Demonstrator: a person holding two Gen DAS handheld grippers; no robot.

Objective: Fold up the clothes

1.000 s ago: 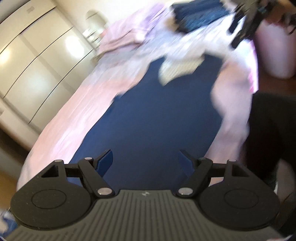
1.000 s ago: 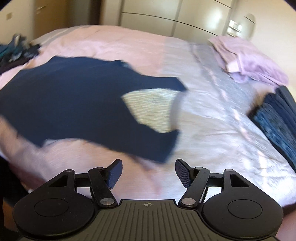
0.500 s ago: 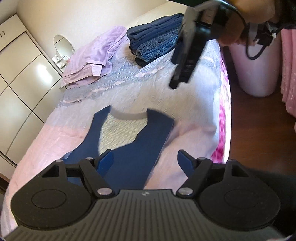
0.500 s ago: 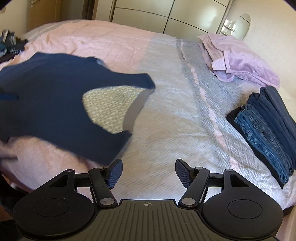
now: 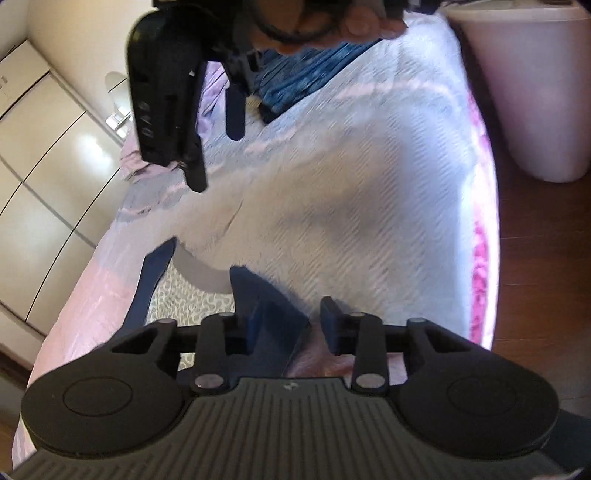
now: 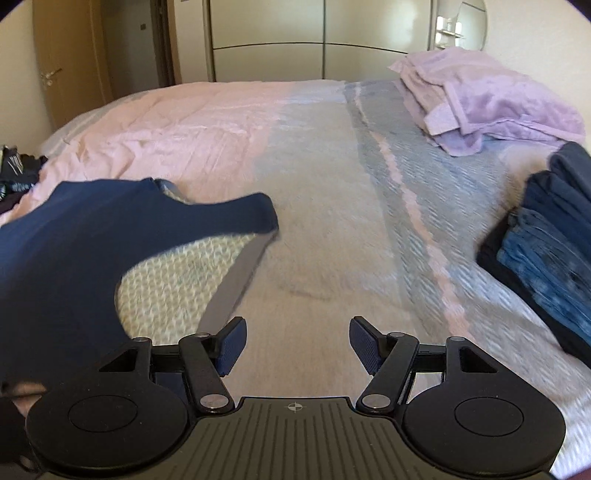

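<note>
A navy top [image 6: 74, 240] lies flat on the bed, neckline open onto a pale patterned inside [image 6: 177, 273] edged by a grey collar band [image 6: 240, 273]. In the left wrist view my left gripper [image 5: 290, 326] is low over the navy top [image 5: 273, 310]. Its fingers are partly drawn in, and the near shoulder corner lies between them without being pinched. My right gripper [image 6: 297, 343] is open and holds nothing, hovering over bare bedspread just right of the collar. It also shows as the right gripper [image 5: 217, 162] held from above by a hand [image 5: 354, 22].
A lilac folded pile [image 6: 480, 103] and a stack of jeans [image 6: 546, 240] sit at the bed's right side. The striped bedspread [image 6: 332, 206] spreads between them and the top. A white bin [image 5: 524, 92] stands on wooden floor beside the bed. Wardrobe doors [image 6: 266, 37] are behind.
The left gripper slid from over the top's body up to its shoulder, and its fingers narrowed around the corner. The right gripper swung right and dropped lower, leaving the top on its left.
</note>
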